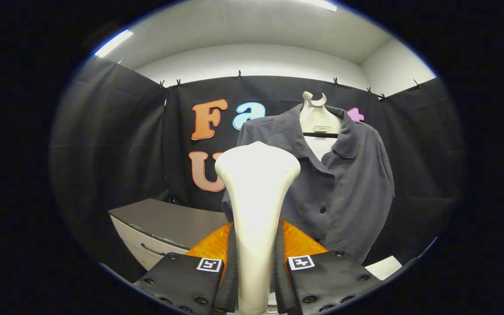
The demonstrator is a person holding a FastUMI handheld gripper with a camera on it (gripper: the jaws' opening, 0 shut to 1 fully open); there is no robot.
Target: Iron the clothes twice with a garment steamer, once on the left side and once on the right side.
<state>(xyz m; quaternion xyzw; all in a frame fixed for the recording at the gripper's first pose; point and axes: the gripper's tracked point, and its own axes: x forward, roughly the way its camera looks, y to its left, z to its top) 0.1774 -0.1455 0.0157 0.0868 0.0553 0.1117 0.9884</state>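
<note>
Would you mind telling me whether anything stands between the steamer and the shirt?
Nothing visible does. The gripper is shut on the steamer, whose head points at the grey shirt hanging just beyond it.

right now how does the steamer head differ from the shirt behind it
The steamer head is cream-white, smooth and rigid; the grey shirt is dark, soft and creased. The steamer is clamped between the fingers of the hand-held gripper, while the shirt hangs beyond them on a white hanger. Both stand upright.
</note>
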